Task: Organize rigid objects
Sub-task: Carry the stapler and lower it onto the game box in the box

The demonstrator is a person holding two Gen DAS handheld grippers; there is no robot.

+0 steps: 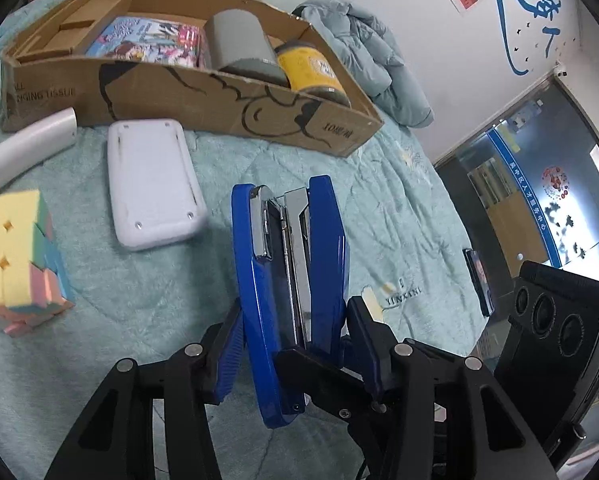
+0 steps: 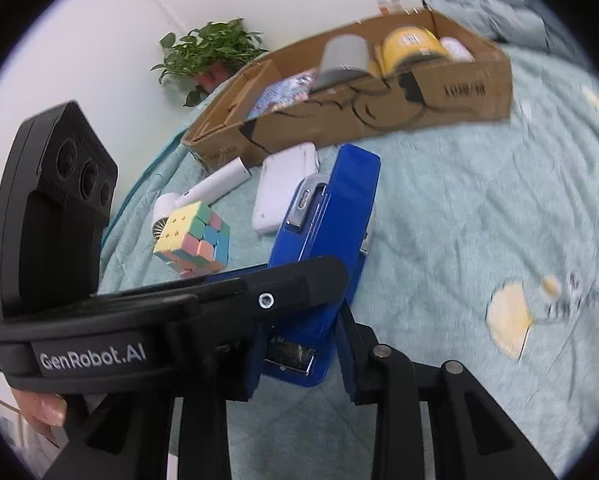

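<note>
While both clamp stapler [image 1: 289,292] | left gripper [image 1: 293,336] gripping | right gripper [image 2: 299,354] gripping

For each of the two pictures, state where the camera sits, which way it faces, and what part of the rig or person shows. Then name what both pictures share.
Left wrist view: sits on the left tongs, looking along them over the stapler they grip, toward the cardboard box; the right unit's camera housing shows at right.
Right wrist view: sits on the right tongs, facing the box across the blanket; the left tongs and a thumb show.
Shared: stapler, box, cube, white case.
</note>
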